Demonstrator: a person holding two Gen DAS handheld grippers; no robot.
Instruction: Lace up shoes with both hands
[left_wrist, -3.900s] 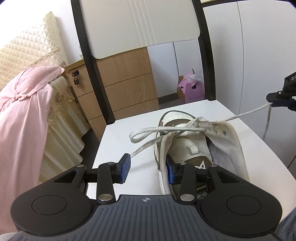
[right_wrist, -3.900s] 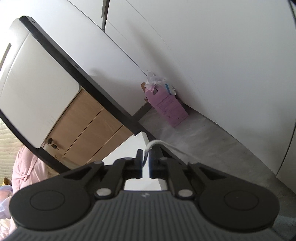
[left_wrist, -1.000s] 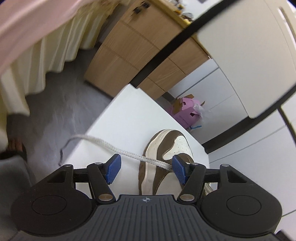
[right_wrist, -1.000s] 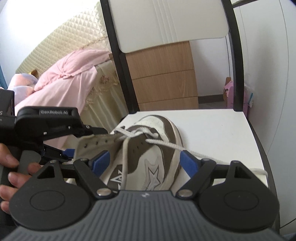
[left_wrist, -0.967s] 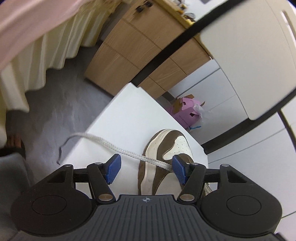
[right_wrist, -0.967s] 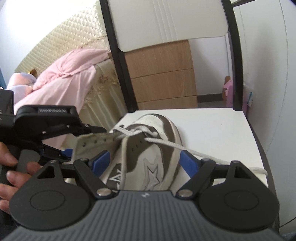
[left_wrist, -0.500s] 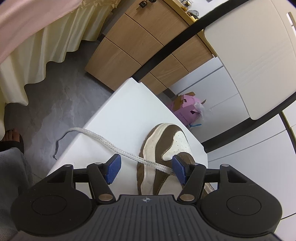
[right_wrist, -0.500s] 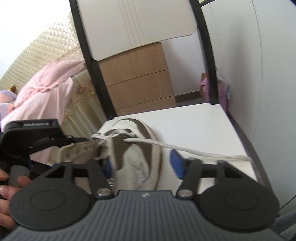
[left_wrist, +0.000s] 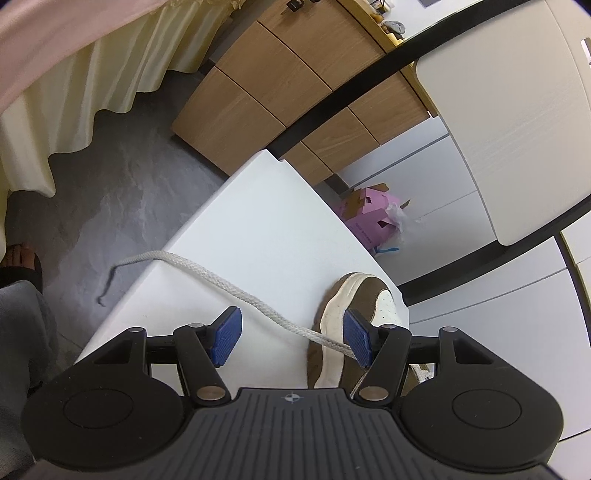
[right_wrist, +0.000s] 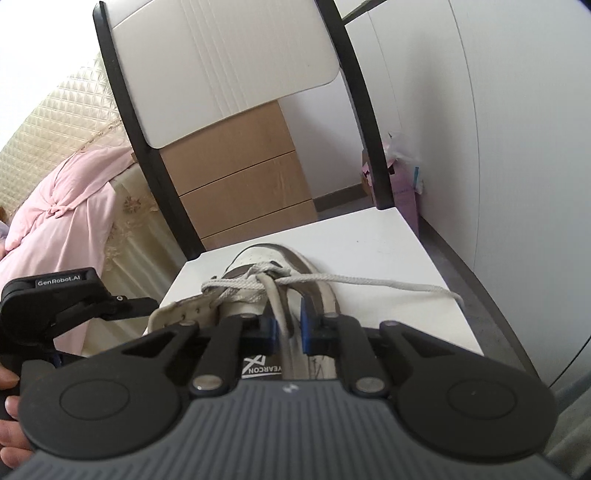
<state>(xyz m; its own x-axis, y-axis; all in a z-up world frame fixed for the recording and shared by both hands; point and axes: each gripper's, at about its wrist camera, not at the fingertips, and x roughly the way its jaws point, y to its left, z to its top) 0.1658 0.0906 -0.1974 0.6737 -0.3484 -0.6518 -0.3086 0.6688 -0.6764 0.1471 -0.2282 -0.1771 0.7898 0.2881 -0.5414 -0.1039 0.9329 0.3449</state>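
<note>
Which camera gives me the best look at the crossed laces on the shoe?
The right wrist view: the crossed laces sit in plain sight on top of the shoe. The left wrist view shows only the shoe's toe and one loose lace end trailing across the chair seat.

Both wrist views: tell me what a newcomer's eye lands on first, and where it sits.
First comes the brown-and-white shoe on the white chair seat, its laces crossed over the tongue. The right hand-held gripper is closing around a lace strand running up from the shoe's opening, while another lace end trails across the seat and off its edge between the open blue pads of the left hand-held gripper. A pink box sits on the floor behind.
</note>
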